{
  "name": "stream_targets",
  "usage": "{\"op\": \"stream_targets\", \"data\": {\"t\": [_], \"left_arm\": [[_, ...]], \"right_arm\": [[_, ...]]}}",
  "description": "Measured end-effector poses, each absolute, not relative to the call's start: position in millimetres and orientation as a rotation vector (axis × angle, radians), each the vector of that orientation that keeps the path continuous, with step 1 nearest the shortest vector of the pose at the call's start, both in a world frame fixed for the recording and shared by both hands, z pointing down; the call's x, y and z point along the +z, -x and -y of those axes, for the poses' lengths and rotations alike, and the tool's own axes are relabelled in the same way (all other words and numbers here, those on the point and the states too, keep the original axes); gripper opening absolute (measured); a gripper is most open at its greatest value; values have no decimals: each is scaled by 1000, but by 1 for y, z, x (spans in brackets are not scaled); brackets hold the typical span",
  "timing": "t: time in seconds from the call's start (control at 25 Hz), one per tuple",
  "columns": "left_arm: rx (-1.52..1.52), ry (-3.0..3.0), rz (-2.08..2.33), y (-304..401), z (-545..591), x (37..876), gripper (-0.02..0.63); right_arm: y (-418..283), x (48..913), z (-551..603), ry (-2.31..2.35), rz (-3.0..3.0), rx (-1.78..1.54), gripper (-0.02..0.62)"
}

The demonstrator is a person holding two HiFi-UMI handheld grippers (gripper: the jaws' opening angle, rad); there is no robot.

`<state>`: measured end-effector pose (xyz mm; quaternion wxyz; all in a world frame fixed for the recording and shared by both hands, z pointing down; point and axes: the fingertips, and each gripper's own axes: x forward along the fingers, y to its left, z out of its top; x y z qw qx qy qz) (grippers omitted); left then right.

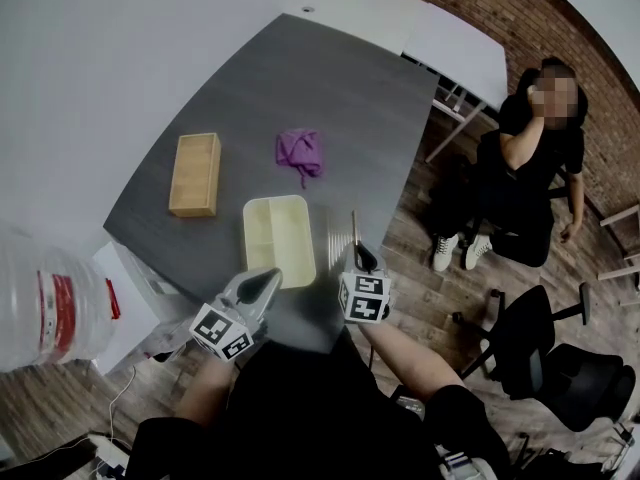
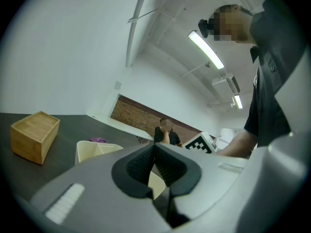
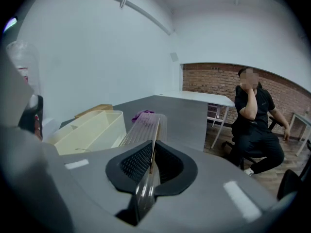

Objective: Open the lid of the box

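Now the lid [image 1: 353, 226] stands on edge, clamped in the right gripper [image 1: 361, 258], at 3 o'clock of the open box [image 1: 280, 240] on the worktop [image 1: 330, 88]. Both long axes run 12 to 6. The left gripper [image 1: 268, 280], closed on nothing, sits at the box's 7 o'clock.

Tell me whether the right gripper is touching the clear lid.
Touching. In the right gripper view, the right gripper pinches the clear lid between its jaws.

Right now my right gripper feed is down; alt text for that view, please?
The right tongs are shut on a clear ribbed lid, held on edge over the grey table. The open cream box sits at left; a person sits at right.
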<state>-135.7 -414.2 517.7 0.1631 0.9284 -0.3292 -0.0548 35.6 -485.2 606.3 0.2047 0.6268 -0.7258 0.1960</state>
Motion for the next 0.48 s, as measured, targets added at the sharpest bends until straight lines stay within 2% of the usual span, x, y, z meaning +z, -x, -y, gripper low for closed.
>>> {"op": "stream_targets", "data": {"t": [0.48], "left_arm": [[-110, -2627, 948, 137, 400, 517, 0]], "right_arm": [[-26, 679, 487, -1613, 1939, 602, 23]]}}
